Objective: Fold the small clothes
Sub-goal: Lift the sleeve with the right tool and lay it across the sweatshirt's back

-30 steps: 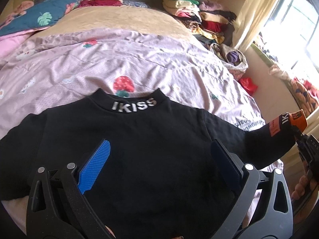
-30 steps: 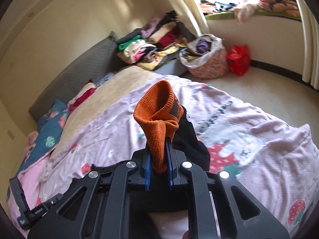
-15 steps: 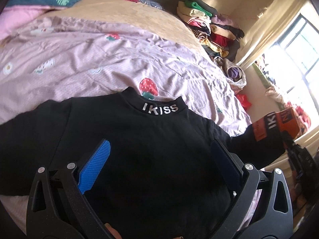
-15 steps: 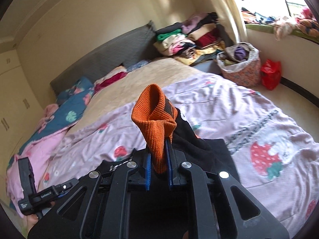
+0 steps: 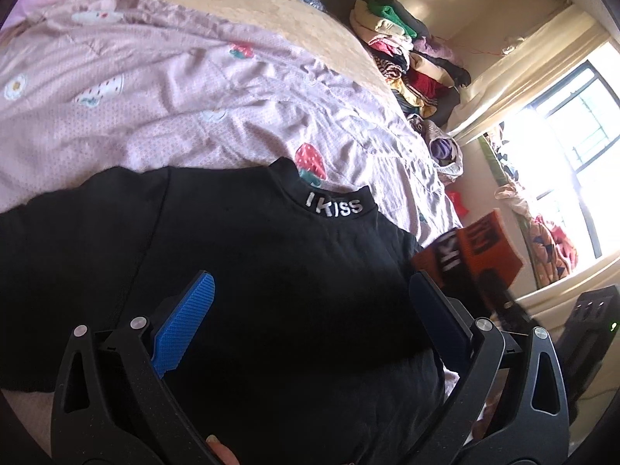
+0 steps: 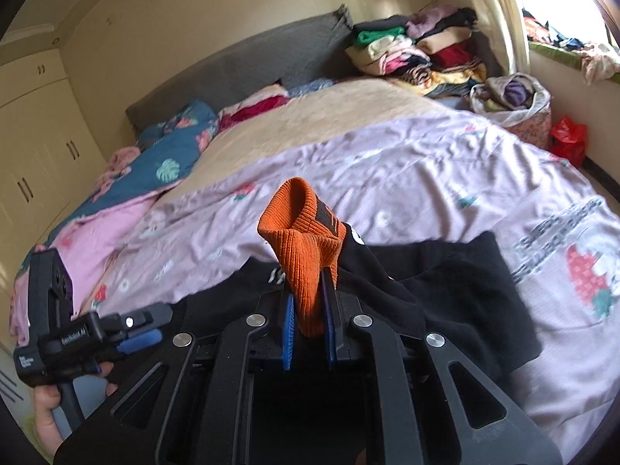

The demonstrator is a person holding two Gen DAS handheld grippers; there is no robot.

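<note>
Black sweater (image 5: 271, 271) with "IKISS" on the collar is spread flat on the pink strawberry bedsheet (image 5: 193, 97). Its orange ribbed cuff (image 6: 300, 248) is pinched tight between the right gripper's (image 6: 308, 325) 2 blue pads, sleeve lifted up off the bed. Left gripper (image 5: 310, 333) hovers over the sweater's body with jaws spread wide, holding nothing; looks like it's not touching the fabric, hard to say. Folded clothes pile (image 6: 418, 50) sits by the headboard.

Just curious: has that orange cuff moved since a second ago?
Yes. The orange cuff, clamped in the right claw, has swung inward over the black top, toward its IKISS collar.
</note>
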